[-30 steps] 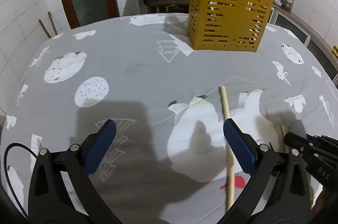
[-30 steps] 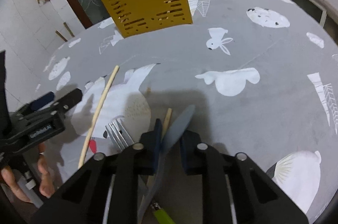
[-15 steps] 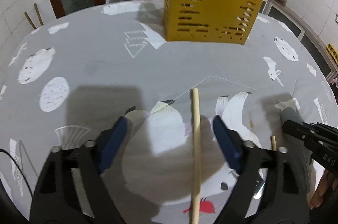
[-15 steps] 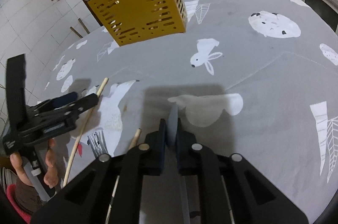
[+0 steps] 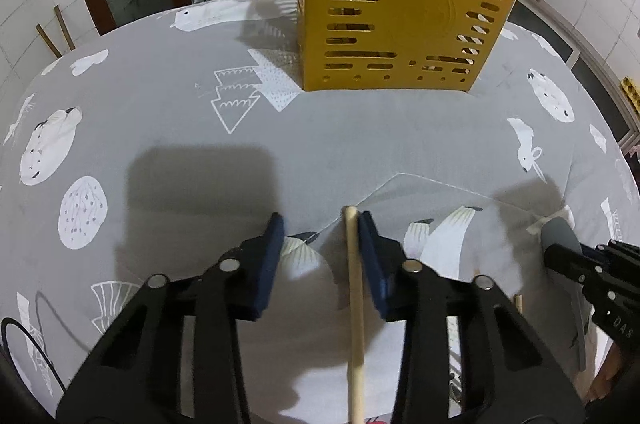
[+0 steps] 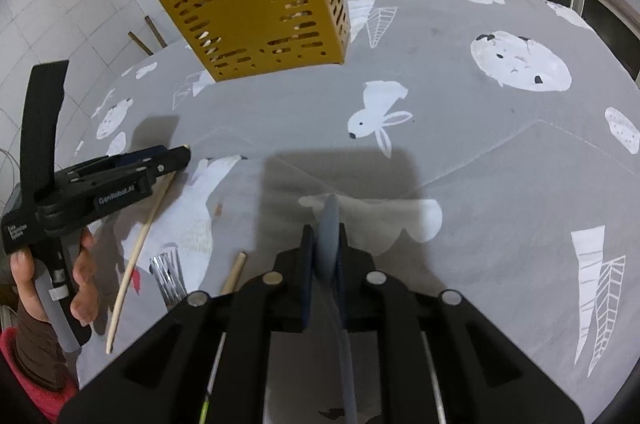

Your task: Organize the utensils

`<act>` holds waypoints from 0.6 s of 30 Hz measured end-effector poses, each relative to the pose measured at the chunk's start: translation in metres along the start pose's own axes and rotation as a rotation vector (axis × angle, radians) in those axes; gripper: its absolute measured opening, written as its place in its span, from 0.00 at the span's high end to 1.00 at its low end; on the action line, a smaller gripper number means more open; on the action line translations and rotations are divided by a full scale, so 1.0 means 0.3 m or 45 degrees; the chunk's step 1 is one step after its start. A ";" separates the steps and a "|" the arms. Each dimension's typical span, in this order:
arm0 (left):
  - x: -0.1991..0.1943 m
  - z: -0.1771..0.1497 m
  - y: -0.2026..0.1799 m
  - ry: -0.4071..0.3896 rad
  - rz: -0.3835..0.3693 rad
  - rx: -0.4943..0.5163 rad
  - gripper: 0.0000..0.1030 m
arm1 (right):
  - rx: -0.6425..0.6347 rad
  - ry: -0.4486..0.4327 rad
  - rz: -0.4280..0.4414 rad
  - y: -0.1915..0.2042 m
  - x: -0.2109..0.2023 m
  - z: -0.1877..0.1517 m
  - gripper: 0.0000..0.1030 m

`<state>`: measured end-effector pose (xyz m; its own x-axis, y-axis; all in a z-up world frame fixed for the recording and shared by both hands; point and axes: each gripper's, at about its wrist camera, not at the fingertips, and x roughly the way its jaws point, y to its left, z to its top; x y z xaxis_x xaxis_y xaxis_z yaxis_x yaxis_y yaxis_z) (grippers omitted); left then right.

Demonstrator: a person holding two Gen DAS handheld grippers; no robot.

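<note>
A yellow slotted utensil holder [image 5: 404, 20] stands at the far side of the grey cloth, with several wooden sticks in it; it also shows in the right wrist view [image 6: 260, 12]. My left gripper [image 5: 320, 236] is open, its jaws either side of a wooden chopstick [image 5: 354, 304] that lies on the cloth against the right pad. My right gripper [image 6: 324, 236] is shut on a grey spatula [image 6: 330, 236], held edge-on above the cloth. In the left wrist view the spatula [image 5: 560, 240] is at the right.
A metal fork [image 6: 168, 274] and a second wooden stick [image 6: 236, 272] lie on the cloth between the two grippers. The left gripper [image 6: 120, 176] and hand show at the left of the right wrist view. A kitchen counter and sink stand behind the table.
My left gripper has moved forward and right over the chopstick and its jaws have narrowed around it. My right gripper has lifted the spatula and turned it edge-on.
</note>
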<state>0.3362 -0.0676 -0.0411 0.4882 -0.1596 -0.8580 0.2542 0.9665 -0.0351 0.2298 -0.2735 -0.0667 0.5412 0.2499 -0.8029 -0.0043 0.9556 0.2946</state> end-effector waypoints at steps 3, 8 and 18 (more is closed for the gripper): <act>-0.003 -0.003 0.002 0.000 -0.007 0.007 0.84 | -0.002 0.002 -0.011 0.001 0.003 0.008 0.88; -0.018 -0.005 0.012 -0.011 -0.048 -0.026 0.95 | -0.016 -0.047 -0.021 0.020 -0.013 0.014 0.93; -0.226 -0.025 0.001 -0.211 -0.076 -0.025 0.95 | 0.048 -0.193 0.025 0.026 -0.082 0.040 0.95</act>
<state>0.2969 -0.0549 0.0131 0.6042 -0.2465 -0.7578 0.2716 0.9577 -0.0950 0.2264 -0.2742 -0.0385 0.6619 0.2397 -0.7102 0.0139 0.9434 0.3313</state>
